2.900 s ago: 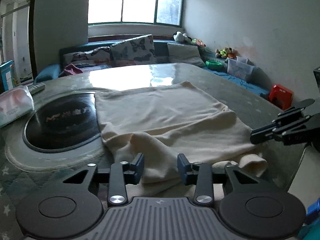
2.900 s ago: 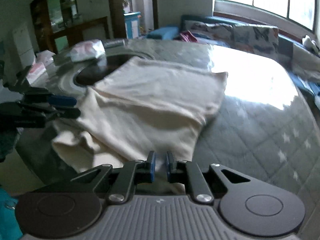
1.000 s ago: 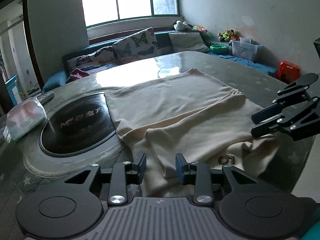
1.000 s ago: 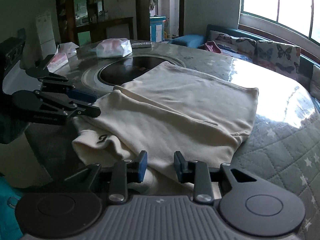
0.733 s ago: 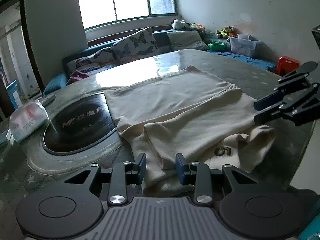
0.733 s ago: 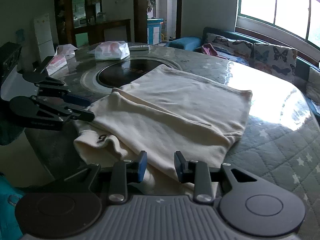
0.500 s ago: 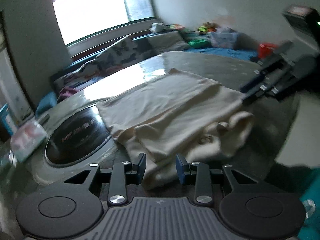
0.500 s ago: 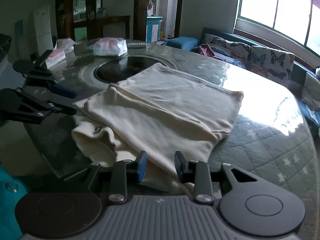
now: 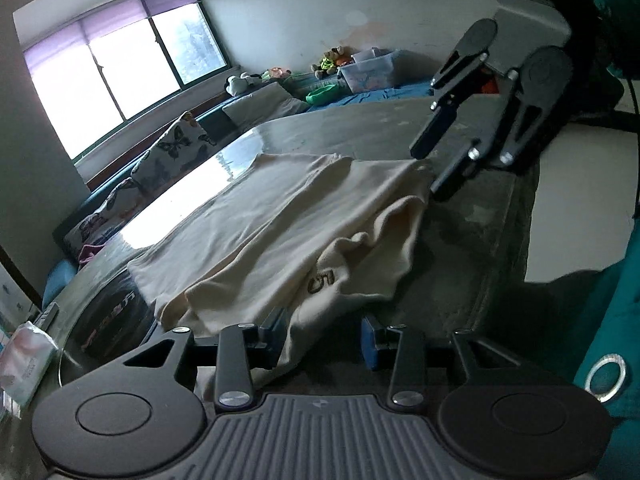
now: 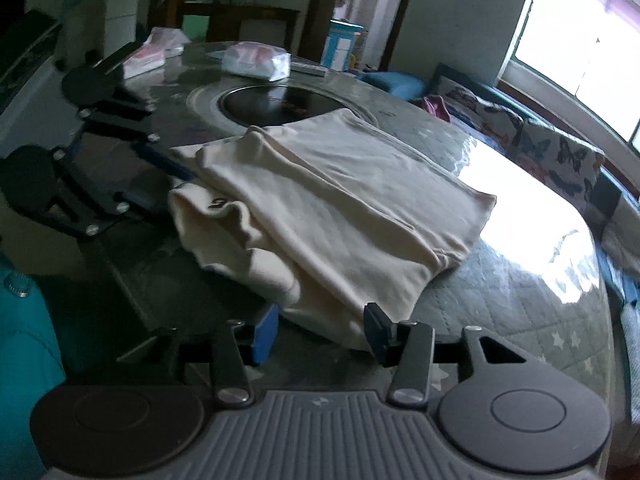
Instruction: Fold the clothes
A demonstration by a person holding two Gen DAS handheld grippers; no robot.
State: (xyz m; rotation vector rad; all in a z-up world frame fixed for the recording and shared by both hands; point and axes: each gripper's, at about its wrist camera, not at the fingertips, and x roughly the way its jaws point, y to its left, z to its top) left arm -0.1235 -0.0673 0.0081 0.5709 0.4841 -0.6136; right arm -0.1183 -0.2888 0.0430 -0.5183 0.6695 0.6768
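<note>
Cloth [image 9: 304, 216] lies folded on your table [image 9: 472, 232]; its near hem hangs between your left gripper's [image 9: 324, 338] parted jaws, ungripped, while your right gripper [image 10: 320, 330] has just been opening around the corner.

Round quilted-cover table [image 10: 520, 320] with a cream garment [image 10: 340, 208], tissue packs [image 10: 256, 60] and remote [image 10: 308, 68] on top

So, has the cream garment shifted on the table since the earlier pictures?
No. The cream garment still lies with its far corner over the rim of the black round hob, as before.
</note>
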